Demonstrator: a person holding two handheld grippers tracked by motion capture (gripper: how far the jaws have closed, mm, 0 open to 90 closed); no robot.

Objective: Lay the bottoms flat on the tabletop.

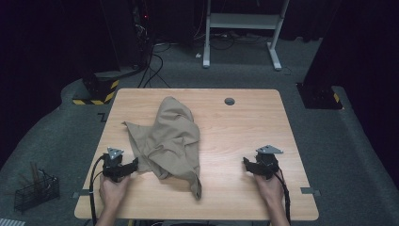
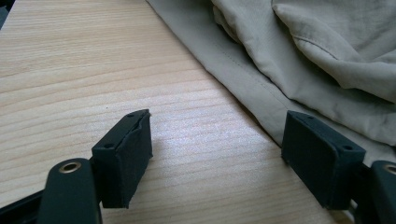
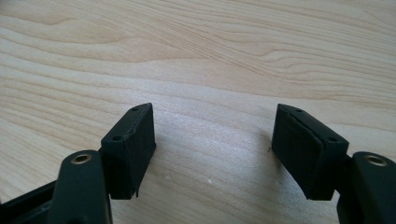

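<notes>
Beige cloth (image 2: pixel 299 60) just beyond left gripper (image 2: pixel 217 154), jaws wide, empty

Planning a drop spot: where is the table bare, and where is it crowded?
Bare: the right half of the table, between the tan cloth and the right gripper, apart from a small grommet hole near the far edge. Also the near edge between the hands. Crowded: left of centre, cloth beside the left gripper.

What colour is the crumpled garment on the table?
Plain khaki beige garment, clearest in the left gripper view.
</notes>
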